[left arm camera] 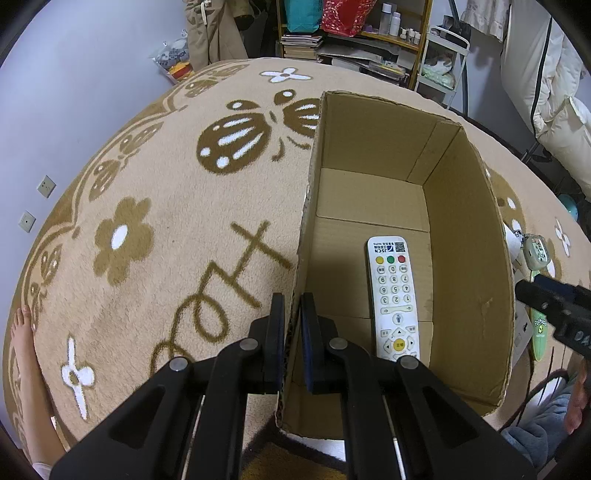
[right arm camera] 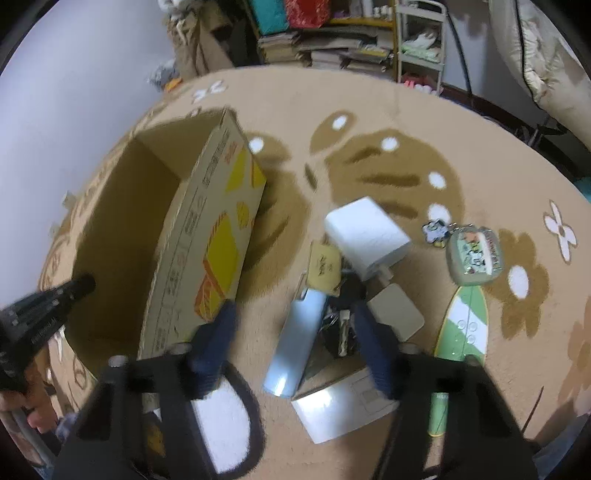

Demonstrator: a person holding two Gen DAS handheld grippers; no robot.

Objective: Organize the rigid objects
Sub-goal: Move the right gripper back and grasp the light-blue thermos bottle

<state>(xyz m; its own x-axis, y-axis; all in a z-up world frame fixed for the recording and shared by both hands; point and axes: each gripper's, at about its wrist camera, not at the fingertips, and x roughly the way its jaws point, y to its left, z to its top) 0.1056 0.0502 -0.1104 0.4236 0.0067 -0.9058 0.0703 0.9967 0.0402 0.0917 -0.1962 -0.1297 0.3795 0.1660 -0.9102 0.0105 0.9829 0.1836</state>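
Left hand-held gripper (left arm camera: 293,325) is clamped on the box (left arm camera: 465,229) wall. A remote (left arm camera: 393,295) lies inside the box. Right hand-held gripper (right arm camera: 295,332) stands part open, empty, above a blue case (right arm camera: 295,343) on the rug (right arm camera: 406,110).

Beige patterned carpet (left arm camera: 155,206); pale wall (left arm camera: 74,74); cluttered shelves (left arm camera: 369,33) behind.
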